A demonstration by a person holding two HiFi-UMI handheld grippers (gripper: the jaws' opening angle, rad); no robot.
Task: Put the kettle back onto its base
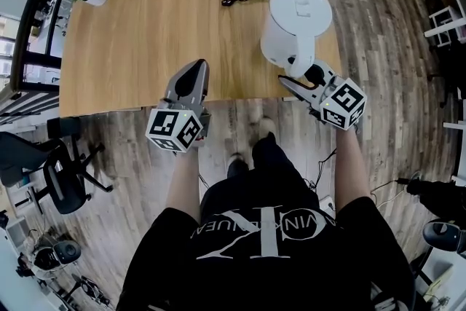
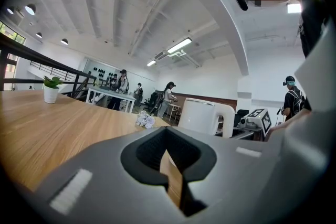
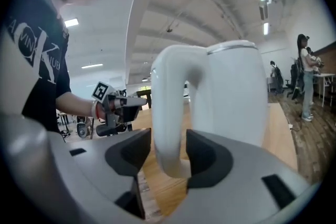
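Kettle's [image 1: 295, 25] down on table [image 1: 145, 33], prob release step. Right gripper [image 3: 168, 157] jaws open round handle [image 3: 168, 107], left gripper [image 1: 191, 80] jaws closed, empty. Next: back off straight.

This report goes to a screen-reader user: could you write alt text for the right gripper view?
The open jaws of the right gripper flank the handle of the white kettle without pressing on it; the kettle stands upright on a wooden table. Behind at left, the person's other hand holds the left gripper.
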